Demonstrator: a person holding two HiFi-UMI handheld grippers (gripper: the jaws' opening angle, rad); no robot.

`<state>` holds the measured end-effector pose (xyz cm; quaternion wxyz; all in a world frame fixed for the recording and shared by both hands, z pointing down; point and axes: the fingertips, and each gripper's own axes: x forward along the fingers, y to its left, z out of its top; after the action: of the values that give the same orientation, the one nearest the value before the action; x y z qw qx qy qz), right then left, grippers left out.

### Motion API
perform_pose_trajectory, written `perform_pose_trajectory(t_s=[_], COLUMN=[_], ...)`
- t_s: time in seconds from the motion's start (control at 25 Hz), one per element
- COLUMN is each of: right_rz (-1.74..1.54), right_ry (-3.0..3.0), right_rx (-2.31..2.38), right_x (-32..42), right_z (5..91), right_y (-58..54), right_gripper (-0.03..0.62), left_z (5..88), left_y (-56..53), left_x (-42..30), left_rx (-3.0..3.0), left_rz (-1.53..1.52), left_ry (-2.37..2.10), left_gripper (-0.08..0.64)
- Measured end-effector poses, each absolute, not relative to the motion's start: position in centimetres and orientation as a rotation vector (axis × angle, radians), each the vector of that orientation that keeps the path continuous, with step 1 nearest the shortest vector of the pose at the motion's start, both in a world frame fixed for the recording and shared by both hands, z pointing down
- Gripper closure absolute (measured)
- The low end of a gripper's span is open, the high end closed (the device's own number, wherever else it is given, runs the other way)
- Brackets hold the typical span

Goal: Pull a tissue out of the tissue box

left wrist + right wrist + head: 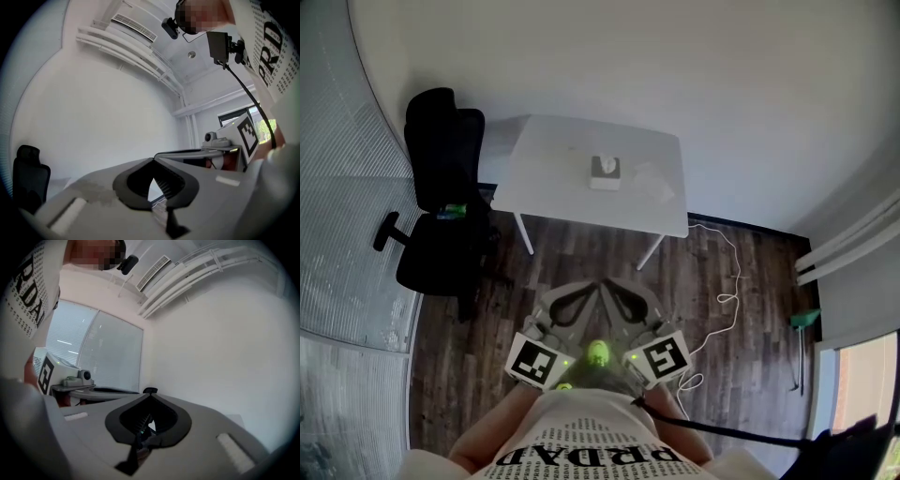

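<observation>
The tissue box (pixel 605 172) is small and white, with a tissue sticking up from its top. It stands near the middle of a white table (pixel 553 183) across the room, seen only in the head view. Both grippers are held close to the person's body, far short of the table. The left gripper (pixel 594 284) and the right gripper (pixel 609 282) point towards the table with their tips almost touching each other. In the left gripper view the left gripper (pixel 152 159) has its jaws closed with nothing between them. In the right gripper view the right gripper (pixel 150 395) is likewise closed and empty.
A black office chair (pixel 441 202) stands left of the table. A pale crumpled thing (pixel 656 179) lies on the table right of the box. A white cable (pixel 727 281) trails over the dark wood floor on the right, near a green tool (pixel 803 319) by the wall.
</observation>
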<state>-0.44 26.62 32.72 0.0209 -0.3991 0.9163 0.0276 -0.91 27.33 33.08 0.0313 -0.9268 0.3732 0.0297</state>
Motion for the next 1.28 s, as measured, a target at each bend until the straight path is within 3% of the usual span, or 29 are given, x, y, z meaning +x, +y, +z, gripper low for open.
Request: perform_pose_trajectory(t_s=[0.64,1.28], right_rz=[0.034,-0.019], right_ry=[2.919,2.919], right_rx=[-1.143,-1.165], right_x=[7.0,8.0], right_z=[34.1,36.0], right_y=[14.9,8.4], right_gripper=[0.583,0.583], left_z=[34.4,35.8], left_y=[16.0,9.6], left_x=[6.8,7.5], left_rx=[-2.818,-2.820], left_rz=[0.020,0.007], left_ry=[1.238,1.239], left_gripper=[0.568,0.568])
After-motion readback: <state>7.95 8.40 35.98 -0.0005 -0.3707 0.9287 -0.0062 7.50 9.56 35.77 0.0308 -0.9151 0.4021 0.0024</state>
